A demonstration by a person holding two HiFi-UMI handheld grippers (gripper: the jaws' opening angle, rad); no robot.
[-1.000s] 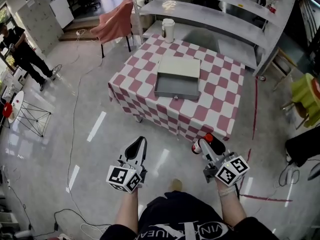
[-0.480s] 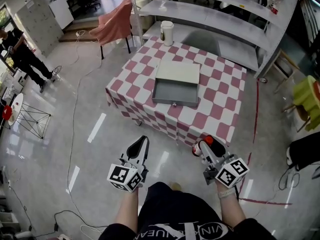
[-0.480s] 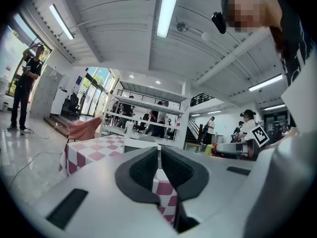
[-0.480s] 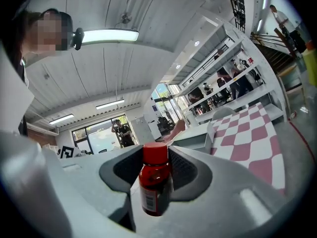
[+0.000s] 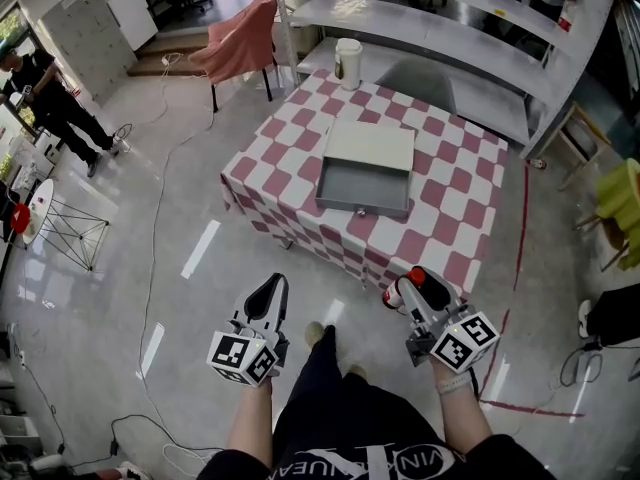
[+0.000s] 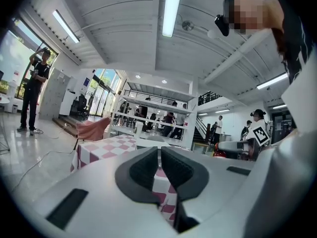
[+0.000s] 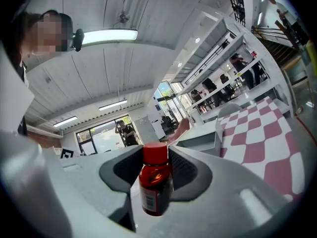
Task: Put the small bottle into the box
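Right tongs (image 7: 156, 168) clamp the small bottle (image 7: 155, 182), red-capped and upright between the pads. It is well short of the open grey box (image 5: 362, 186) on the checked bench (image 5: 445, 196). Left tongs (image 6: 159, 168) are pinched nearly together, empty. Carry step, by my reading: next, bring the bottle over the box's open well and lower it in before letting go.

Open lab hall: long metal shelving (image 5: 450, 28), lockers (image 5: 75, 33), strip lights (image 6: 171, 9)

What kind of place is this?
Probably a lab or workshop hall: long metal shelves, loose cables across a polished floor, and a lone checkered table in the open.
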